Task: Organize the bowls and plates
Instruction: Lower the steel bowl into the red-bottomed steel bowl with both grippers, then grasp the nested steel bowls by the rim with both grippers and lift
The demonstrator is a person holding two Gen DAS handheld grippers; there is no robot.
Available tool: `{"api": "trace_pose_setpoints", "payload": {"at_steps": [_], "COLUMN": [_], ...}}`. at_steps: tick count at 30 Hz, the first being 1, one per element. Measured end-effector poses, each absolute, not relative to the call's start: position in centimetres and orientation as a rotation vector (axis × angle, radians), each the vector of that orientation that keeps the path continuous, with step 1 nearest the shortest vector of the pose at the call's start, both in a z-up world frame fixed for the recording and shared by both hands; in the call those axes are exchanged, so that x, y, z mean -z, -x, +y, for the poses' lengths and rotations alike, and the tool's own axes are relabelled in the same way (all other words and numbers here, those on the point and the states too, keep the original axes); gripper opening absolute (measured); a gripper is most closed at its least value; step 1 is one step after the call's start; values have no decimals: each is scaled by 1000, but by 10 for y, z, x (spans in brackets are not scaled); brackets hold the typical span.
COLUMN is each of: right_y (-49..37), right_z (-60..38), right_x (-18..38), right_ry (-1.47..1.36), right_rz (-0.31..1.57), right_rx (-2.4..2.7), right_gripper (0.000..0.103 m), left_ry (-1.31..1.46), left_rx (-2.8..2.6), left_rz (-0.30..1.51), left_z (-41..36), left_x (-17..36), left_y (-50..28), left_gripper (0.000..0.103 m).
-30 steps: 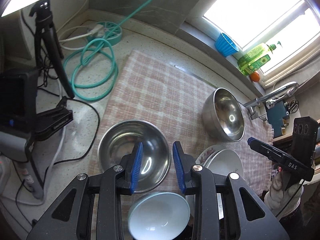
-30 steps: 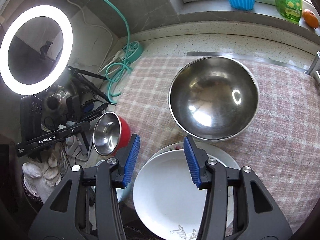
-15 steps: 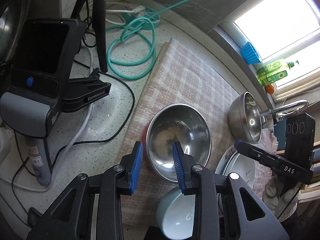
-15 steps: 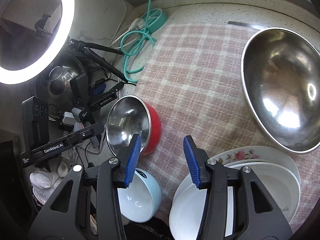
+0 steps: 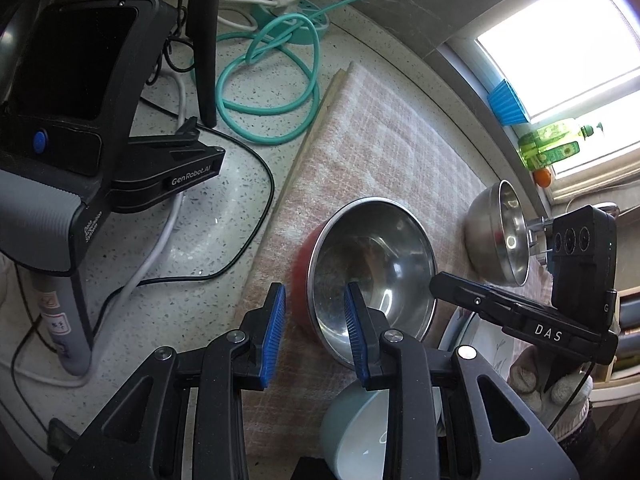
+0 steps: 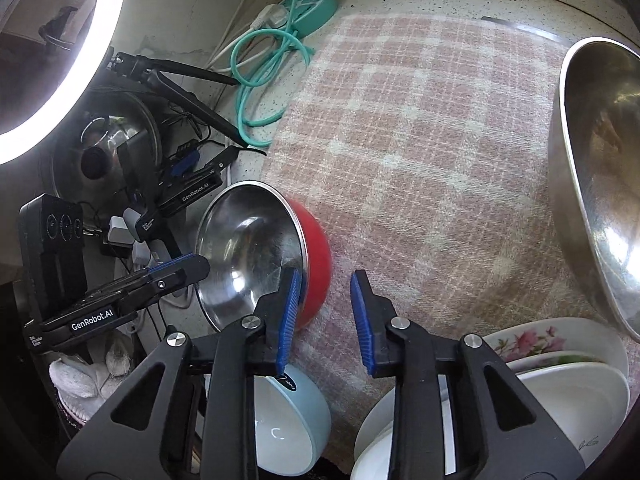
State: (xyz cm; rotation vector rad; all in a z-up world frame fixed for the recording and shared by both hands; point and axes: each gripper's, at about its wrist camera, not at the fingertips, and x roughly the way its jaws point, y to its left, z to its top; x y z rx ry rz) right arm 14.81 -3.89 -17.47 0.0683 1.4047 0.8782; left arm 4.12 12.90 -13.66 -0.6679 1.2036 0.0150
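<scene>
Two grippers frame the red bowl [image 6: 316, 256] on the checked cloth [image 6: 432, 152]. "GenRobot.AI" marks the left gripper [image 6: 180, 268] body; "DAS" marks the right one's in the left view. Left gripper [image 5: 314, 334] jaws are closing, straddling the bowl's near rim without pressing; right gripper [image 6: 325, 314] jaws are closing on bare cloth beside the bowl. Beyond the bowl the cloth lies open up to the steel bowl [image 6: 600, 176]. Blue bowl [image 6: 288, 424] and plates [image 6: 560, 384] sit nearer the cloth's front edge.
</scene>
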Motion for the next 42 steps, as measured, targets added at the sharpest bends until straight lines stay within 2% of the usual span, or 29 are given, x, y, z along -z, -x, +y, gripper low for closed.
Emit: {"api": "trace_pose_setpoints", "payload": {"at_steps": [4,6,10,26,42], "right_y": [-146,-145,-143,-144,-170], "right_z": [-33,-31,-28,-44,-123], "right_x": [177,177,176,148,97], "right_ry": [-59,-54,-34,-67,-154], "right_rz": [1408,1408,1394,1325,1212], "right_rx": [-893,-897,-898,-884,-818], "right_gripper": [17,14,11,10,10], "left_ry": [665,662,650,626,546], "left_rx": [-10,-1,9,28,145], "left_rz": [1208,1212,1209,1160,1078], "left_z": [129,128,125,119,63], "left_x": [139,139,138,112,63], "left_y": [-42,-43,-43,-54,-93], "left_gripper": [26,17,16,16,16]}}
